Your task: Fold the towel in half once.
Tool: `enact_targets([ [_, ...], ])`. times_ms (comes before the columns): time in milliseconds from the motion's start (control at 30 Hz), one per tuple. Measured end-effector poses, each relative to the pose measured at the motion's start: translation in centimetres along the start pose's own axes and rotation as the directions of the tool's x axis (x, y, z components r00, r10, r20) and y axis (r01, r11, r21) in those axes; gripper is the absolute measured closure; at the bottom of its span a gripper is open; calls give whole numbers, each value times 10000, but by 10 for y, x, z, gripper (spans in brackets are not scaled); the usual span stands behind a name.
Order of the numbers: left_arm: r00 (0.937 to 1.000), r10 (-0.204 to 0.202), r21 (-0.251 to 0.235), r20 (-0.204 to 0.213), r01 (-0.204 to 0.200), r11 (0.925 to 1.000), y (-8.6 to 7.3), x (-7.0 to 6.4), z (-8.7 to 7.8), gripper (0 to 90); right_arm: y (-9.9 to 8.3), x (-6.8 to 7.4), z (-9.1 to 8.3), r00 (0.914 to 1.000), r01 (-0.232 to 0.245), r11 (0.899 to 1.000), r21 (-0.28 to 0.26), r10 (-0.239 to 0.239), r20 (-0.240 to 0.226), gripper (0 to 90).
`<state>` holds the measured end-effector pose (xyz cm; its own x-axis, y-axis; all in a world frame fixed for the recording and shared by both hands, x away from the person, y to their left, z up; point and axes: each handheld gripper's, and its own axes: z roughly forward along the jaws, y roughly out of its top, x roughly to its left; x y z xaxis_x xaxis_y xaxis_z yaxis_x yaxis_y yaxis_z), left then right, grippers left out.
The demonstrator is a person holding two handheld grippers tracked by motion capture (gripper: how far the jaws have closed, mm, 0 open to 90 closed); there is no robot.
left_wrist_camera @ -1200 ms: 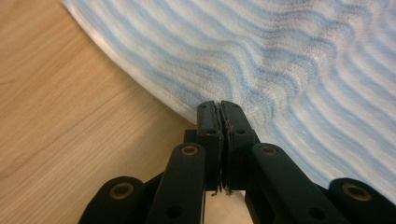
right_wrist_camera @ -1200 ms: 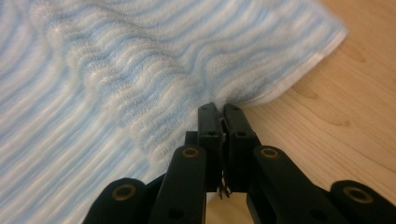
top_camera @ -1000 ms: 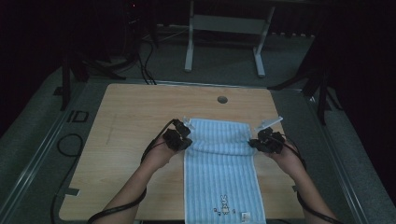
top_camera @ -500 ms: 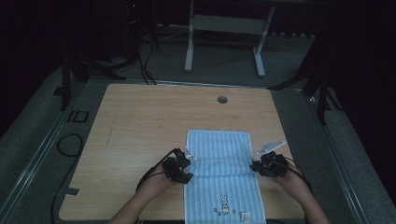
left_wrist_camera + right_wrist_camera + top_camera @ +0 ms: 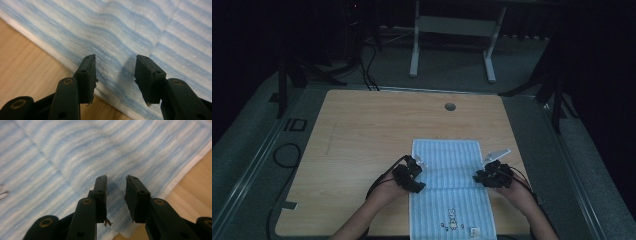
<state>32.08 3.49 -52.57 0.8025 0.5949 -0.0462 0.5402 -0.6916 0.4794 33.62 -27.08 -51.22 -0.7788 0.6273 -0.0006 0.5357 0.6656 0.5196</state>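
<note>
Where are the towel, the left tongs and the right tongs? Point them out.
towel (image 5: 447, 157): high view, striped far half.
left tongs (image 5: 115, 72): left gripper view, midway between the open tips.
right tongs (image 5: 116, 187): right gripper view, gap between the tips.

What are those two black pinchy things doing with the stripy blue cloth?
A person is working on a blue striped towel laid out on a wooden table. Each hand holds a hand-held gripper: the left hand-held gripper sits over the towel's left edge and the right hand-held gripper over its right edge. Both have their jaws open, so nothing is pinched right now. The towel lies mostly flat, with a little bunny picture near the person's end.
</note>
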Motion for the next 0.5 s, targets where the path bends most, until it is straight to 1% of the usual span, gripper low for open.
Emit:
enact_targets([
  [33, 10000, -63, 2, 40, 63, 10000, 0, 2, 3, 517, -1, -2, 5, 10000, -74, 9999, 68, 75, -64, 719],
  [67, 9999, -79, -83, 87, 79, 9999, 0, 3, 4, 519, -2, -3, 11, 9999, -120, 9996, 252, 123, -99, 722],
  [100, 10000, -53, -69, 61, 53, 10000, 1, 4, 4, 523, -3, -3, 16, 9999, -95, 9994, 328, 97, -72, 729],
  [133, 10000, 12, -37, 29, -12, 10000, 2, 6, 4, 526, -2, -3, 17, 9998, -158, 9997, 169, 159, -80, 729],
  [167, 10000, 23, -35, 82, -22, 10000, 2, 9, 4, 526, -1, -4, 17, 9999, -157, 9997, 193, 159, -54, 730],
  [300, 9999, -114, -39, 60, 115, 9999, 3, 19, 4, 531, 5, -2, 20, 9999, -103, 9995, 285, 101, 72, 728],
  [467, 9998, -163, -4, -62, 163, 9999, 3, 30, 4, 530, 15, -2, 26, 9998, -111, 9991, 401, 105, 140, 725],
  [500, 9997, -229, -31, -72, 229, 9997, 3, 32, 3, 530, 17, -2, 27, 9998, -96, 9991, 410, 89, 170, 725],
])
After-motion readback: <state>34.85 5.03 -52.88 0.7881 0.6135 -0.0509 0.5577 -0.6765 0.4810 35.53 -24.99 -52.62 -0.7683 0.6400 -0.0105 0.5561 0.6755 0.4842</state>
